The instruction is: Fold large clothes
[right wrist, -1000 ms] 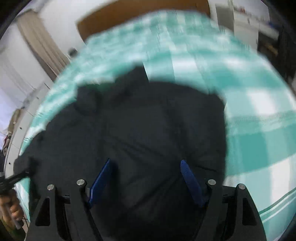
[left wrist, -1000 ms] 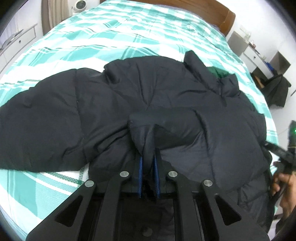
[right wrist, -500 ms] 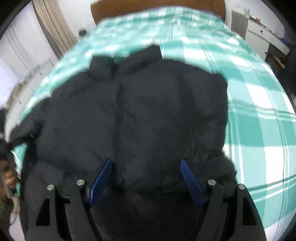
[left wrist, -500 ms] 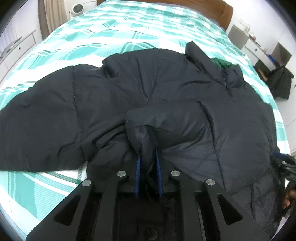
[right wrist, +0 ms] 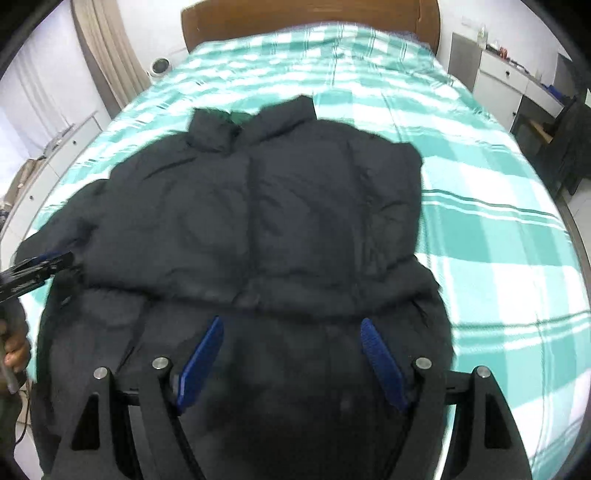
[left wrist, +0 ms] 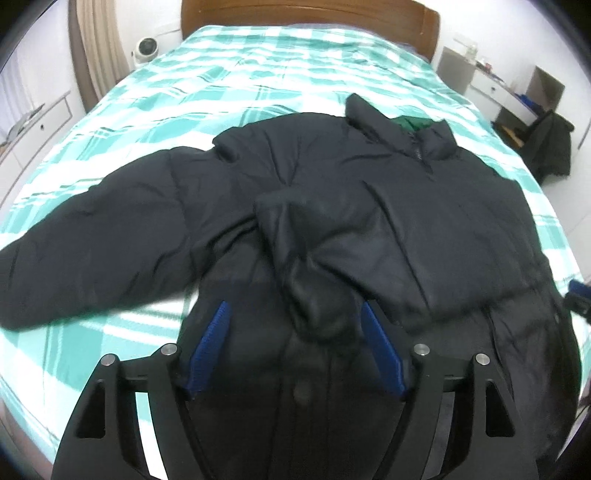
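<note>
Left gripper (left wrist: 295, 347): jaws have just been opening and stand released, the folded-in sleeve cuff (left wrist: 317, 302) lying loose between the blue pads. Right gripper (right wrist: 291, 354): jaws spread, gripping nothing, angled down above the hem. The black padded puffer jacket (right wrist: 258, 221) lies front-up on the bed with teal-and-white checked cover (right wrist: 498, 240), collar toward the brown wooden headboard (right wrist: 310, 14), one sleeve extended sideways. White drawer units flank the bed; beige curtain (left wrist: 96, 48) at the far corner. A hand (right wrist: 14, 350) holds the other gripper at the frame edge.

Jacket (right wrist: 258, 221) hem — cut off below
</note>
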Available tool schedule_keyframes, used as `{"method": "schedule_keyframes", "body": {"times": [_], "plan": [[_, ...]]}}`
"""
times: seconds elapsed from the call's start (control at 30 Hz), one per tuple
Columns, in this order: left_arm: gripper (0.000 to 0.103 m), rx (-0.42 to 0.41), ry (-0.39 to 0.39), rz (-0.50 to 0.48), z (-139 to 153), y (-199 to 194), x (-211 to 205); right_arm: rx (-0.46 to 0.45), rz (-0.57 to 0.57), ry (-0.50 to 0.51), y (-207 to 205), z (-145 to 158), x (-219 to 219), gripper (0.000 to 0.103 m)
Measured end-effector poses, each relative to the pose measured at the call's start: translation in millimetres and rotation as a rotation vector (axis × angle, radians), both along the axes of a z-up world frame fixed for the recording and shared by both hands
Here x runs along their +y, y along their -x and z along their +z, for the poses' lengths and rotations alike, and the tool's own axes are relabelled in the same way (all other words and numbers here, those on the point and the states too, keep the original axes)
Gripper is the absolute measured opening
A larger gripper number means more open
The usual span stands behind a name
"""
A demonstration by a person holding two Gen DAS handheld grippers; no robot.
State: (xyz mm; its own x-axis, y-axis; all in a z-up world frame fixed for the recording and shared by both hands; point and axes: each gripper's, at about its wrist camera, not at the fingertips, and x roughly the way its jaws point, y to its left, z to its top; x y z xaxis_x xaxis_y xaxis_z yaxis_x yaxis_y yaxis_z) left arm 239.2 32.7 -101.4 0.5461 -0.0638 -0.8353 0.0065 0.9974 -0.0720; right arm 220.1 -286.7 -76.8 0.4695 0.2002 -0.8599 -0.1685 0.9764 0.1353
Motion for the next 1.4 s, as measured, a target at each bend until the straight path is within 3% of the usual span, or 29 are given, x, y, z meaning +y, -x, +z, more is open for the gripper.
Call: {"method": "schedule_keyframes", "body": {"times": [0.27, 0.53, 0.63, 0.73, 0.8, 0.9, 1.0, 1.2, 1.27, 1.4], "plan": [[0.096, -0.052, -0.07, 0.04, 17, 61, 6, -0.145, -0.086, -0.02, 96, 53, -44, 0.079], [0.098, -0.047, -0.104, 0.139, 17, 89, 38, -0.358, -0.069, -0.126, 169, 121, -29, 0.085], [0.098, -0.029, -0.123, 0.194, 12, 91, 54, -0.388, -0.044, -0.116, 173, 120, -12, 0.085], [0.098, 0.016, -0.151, 0.236, 5, 90, 67, -0.36, -0.03, -0.087, 167, 109, 7, 0.085], [0.098, 0.034, -0.158, 0.23, 3, 92, 72, -0.346, -0.017, -0.124, 166, 102, 15, 0.085], [0.098, 0.007, -0.12, 0.236, 4, 100, 82, -0.373, 0.002, -0.132, 171, 97, 23, 0.088], [0.098, -0.002, -0.106, 0.278, 2, 102, 94, -0.388, 0.021, -0.094, 173, 89, 32, 0.103], [0.098, -0.022, -0.127, 0.306, -2, 107, 108, -0.37, 0.069, -0.082, 181, 77, 44, 0.103], [0.098, 0.001, -0.103, 0.306, -6, 105, 114, -0.35, 0.073, -0.113, 181, 73, 44, 0.103], [0.098, 0.057, 0.029, 0.345, -11, 92, 141, -0.297, 0.095, -0.149, 180, 66, 51, 0.103]]}}
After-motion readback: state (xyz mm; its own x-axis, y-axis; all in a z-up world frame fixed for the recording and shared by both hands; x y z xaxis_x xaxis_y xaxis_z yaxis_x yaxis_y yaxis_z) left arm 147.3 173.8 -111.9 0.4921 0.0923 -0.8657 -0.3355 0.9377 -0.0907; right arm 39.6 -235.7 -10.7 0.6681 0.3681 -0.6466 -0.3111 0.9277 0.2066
